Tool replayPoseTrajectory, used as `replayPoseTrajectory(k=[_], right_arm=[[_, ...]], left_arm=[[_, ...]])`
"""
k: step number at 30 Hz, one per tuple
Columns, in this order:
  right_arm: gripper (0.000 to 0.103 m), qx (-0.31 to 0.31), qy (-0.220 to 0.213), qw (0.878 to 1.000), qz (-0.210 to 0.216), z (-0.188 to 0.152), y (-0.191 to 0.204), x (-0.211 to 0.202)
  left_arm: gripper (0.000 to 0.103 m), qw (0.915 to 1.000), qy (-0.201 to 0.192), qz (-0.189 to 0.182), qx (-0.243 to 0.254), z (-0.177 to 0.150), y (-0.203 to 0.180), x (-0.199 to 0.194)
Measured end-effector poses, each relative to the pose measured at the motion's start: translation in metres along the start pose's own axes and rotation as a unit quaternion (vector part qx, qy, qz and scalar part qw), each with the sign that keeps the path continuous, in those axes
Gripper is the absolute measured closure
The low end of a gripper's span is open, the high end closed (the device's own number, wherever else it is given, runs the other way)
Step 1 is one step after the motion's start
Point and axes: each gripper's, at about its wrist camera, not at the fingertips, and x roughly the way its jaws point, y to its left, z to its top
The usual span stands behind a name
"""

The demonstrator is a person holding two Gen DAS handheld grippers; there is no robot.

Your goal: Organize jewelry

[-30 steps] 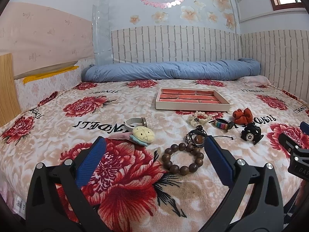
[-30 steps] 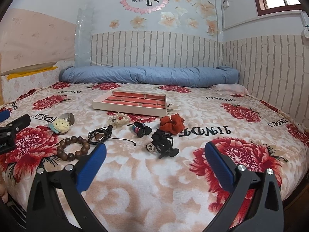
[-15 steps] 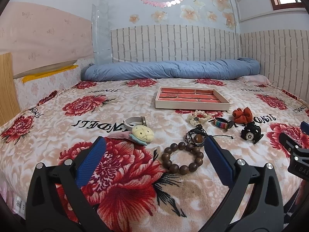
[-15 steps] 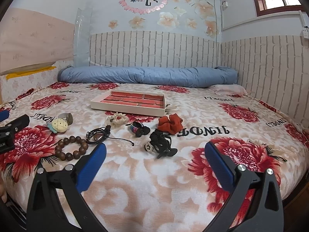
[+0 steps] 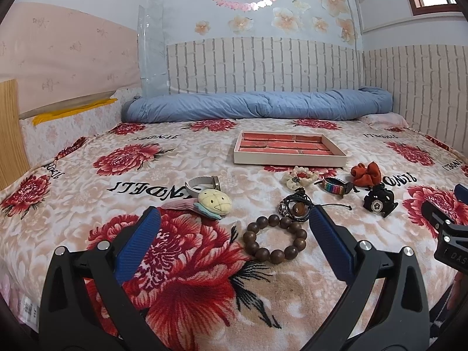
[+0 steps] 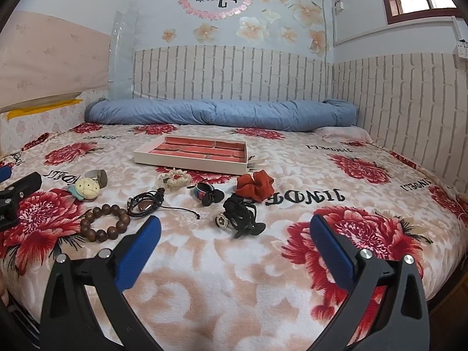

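A shallow cream tray (image 5: 289, 158) (image 6: 187, 161) with a red brick-patterned floor lies mid-bed. In front of it lie a brown wooden bead bracelet (image 5: 275, 238) (image 6: 104, 223), a dark cord bracelet (image 5: 295, 206) (image 6: 144, 203), a cream plush clip (image 5: 213, 202) (image 6: 86, 188), a grey watch (image 5: 201, 182), a cream flower scrunchie (image 5: 299, 177) (image 6: 174, 177), a rainbow band (image 5: 335, 187) (image 6: 206, 193), a red scrunchie (image 5: 367, 173) (image 6: 255, 186) and a black hair claw (image 5: 378, 200) (image 6: 242, 215). My left gripper (image 5: 232, 225) is open, just short of the beads. My right gripper (image 6: 234, 234) is open, near the hair claw.
The bed has a floral blanket (image 5: 181, 263). A rolled blue duvet (image 5: 257, 106) lies along the brick-papered back wall. A wooden board (image 5: 10, 134) stands at the left. The bed's right edge drops to the floor (image 6: 450, 307).
The right gripper has drifted slightly forward and to the right; the items shift a little left in its view. The left gripper has barely moved. Both stay open.
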Motion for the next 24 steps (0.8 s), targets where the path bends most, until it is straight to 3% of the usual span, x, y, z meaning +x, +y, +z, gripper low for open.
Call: replayPoseTrajectory(k=[24], right_arm=[[0.004, -0.006, 0.012, 1.0, -0.008, -0.0029, 0.0071, 0.0027]], left_arm=[[0.005, 0.9999, 0.01, -0.003, 0.002, -0.0005, -0.0007, 0.0032]])
